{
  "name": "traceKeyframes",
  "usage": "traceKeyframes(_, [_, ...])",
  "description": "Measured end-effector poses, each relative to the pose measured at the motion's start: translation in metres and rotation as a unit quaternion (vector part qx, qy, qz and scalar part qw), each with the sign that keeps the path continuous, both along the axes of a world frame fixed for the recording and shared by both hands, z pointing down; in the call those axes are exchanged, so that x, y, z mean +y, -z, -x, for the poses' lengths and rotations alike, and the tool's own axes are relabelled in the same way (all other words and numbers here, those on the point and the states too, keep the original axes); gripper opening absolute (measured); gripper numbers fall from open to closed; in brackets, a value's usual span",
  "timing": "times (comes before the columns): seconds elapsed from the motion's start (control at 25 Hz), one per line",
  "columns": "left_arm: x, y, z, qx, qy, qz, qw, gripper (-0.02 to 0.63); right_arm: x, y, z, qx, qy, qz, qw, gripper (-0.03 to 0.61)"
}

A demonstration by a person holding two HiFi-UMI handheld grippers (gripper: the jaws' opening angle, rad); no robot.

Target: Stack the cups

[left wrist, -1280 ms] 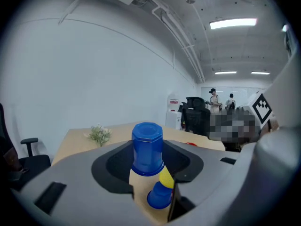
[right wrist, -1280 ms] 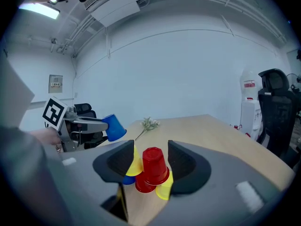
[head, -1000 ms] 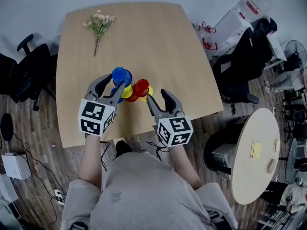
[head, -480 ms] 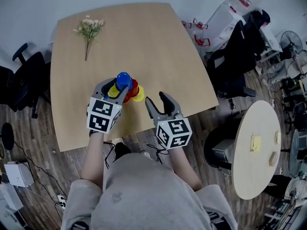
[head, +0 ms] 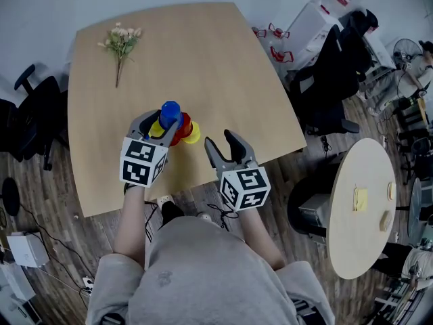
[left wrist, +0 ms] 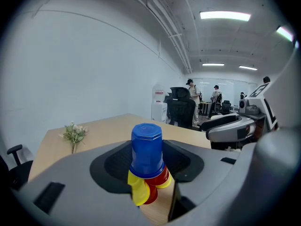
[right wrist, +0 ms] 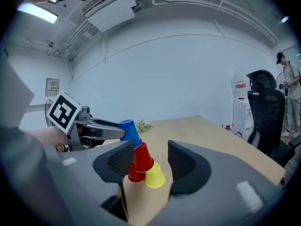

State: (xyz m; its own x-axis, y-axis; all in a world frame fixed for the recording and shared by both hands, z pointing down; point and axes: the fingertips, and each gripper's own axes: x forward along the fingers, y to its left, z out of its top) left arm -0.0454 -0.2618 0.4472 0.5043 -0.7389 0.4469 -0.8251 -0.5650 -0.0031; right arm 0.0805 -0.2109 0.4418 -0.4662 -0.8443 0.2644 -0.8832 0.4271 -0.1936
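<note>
A blue cup (head: 170, 111) sits upside down and slightly tilted on top of a red cup (right wrist: 142, 157). That red cup rests on another red cup (right wrist: 135, 174) and a yellow cup (right wrist: 154, 175) on the wooden table (head: 203, 59). My left gripper (head: 161, 124) has the blue cup (left wrist: 146, 149) between its jaws, which are opening while the pads still touch its sides. A second yellow cup (left wrist: 138, 192) shows under the pile. My right gripper (head: 220, 141) is open and empty, a little to the right of the pile.
A sprig of dried flowers (head: 122, 38) lies at the table's far left. Black office chairs (head: 331, 80) stand to the right, and a small round table (head: 358, 208) is at the right. The table's near edge (head: 196, 185) runs just below both grippers.
My left gripper carried the blue cup right and set it on the top red cup. The right gripper stayed where it was, open.
</note>
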Motion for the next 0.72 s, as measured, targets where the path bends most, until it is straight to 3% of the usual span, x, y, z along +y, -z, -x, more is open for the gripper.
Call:
traceKeyframes(0.24, [0.004,0.002,0.001,0.023,-0.001,0.002,0.9997,0.229,-0.001,0.003,0.002,0.000,0.004,-0.004,1.000,0.236])
traceKeyframes(0.4, [0.013,0.024,0.015,0.062,0.025,-0.029,0.9973,0.219,-0.001,0.008,0.006,-0.003,0.014,-0.010,1.000,0.235])
traceKeyframes(0.6, [0.031,0.048,0.040,0.094,0.078,-0.072,0.9899,0.019,0.002,0.015,0.012,-0.001,0.021,-0.029,0.999,0.106])
traceKeyframes(0.72, [0.044,0.054,0.050,0.094,0.100,-0.086,0.9868,0.008,0.005,0.022,0.015,-0.006,0.026,-0.041,0.999,0.019])
